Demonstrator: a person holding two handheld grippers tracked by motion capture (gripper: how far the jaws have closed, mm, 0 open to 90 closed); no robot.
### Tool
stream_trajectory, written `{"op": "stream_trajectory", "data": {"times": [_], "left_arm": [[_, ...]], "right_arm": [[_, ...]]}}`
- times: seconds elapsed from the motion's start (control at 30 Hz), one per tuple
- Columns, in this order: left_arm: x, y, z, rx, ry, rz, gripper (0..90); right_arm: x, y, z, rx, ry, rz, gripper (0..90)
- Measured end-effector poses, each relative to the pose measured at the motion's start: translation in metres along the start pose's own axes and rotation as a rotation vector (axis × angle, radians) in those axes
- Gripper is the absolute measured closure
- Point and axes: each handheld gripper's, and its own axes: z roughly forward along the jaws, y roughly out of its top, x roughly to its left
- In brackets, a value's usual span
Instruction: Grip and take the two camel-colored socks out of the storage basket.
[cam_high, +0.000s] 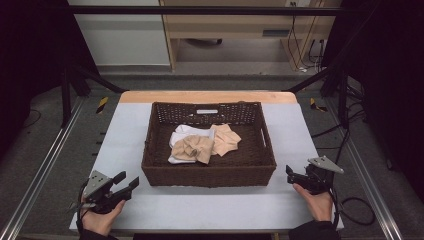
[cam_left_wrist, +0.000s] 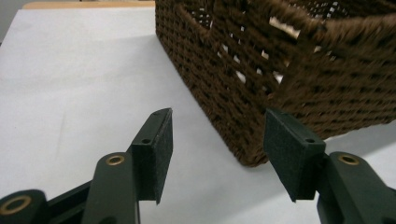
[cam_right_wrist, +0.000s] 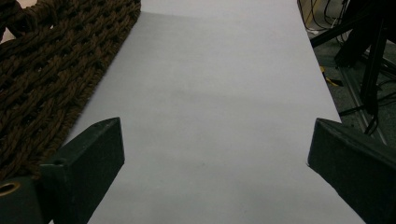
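Note:
A dark brown woven basket (cam_high: 150, 150) stands in the middle of the white table (cam_high: 125, 130). Inside it lie crumpled cloths, tan (cam_high: 205, 145) and white (cam_high: 179, 137). My left gripper (cam_high: 126, 181) rests at the front left, near the basket's front left corner (cam_left_wrist: 250, 156), open with nothing between its jaws. Pointing along the basket's right side (cam_right_wrist: 46, 70), my right gripper (cam_high: 289, 172) sits at the front right, jaws wide apart and empty. A hand holds each gripper from the table's near edge.
The table's wooden far edge (cam_high: 207, 96) lies beyond the basket. Black frame bars (cam_high: 320, 75) and cables (cam_high: 350, 200) surround the table on the floor. Bare white surface stretches on both sides of the basket and in front of it.

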Motion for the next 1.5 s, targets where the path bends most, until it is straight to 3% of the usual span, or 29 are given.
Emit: {"op": "stream_trajectory", "data": {"times": [0.37,0.8,1.0,1.17,1.27,1.5], "left_arm": [[-0.004,0.021,-0.014,-0.057,-0.003,-0.02,44.0],[-0.032,0.07,-0.021,-0.15,-0.055,0.015,43.2],[-0.05,0.098,-0.01,-0.154,-0.072,0.061,43.7],[-0.057,0.11,0.001,-0.155,-0.092,0.061,44.8],[-0.064,0.119,0.016,-0.135,-0.103,0.078,45.1],[-0.076,0.129,0.042,-0.118,-0.121,0.064,45.9]], "right_arm": [[0.004,-0.002,0.001,0.031,-0.001,-0.04,5.5],[0.005,-0.003,0.001,0.058,-0.004,-0.058,5.8],[0.006,-0.003,0.001,0.062,-0.005,-0.066,5.8],[0.006,-0.003,0.001,0.06,-0.004,-0.063,5.8],[0.005,-0.003,0.002,0.057,-0.005,-0.06,5.6],[0.005,-0.003,0.003,0.062,-0.002,-0.059,5.6]]}}
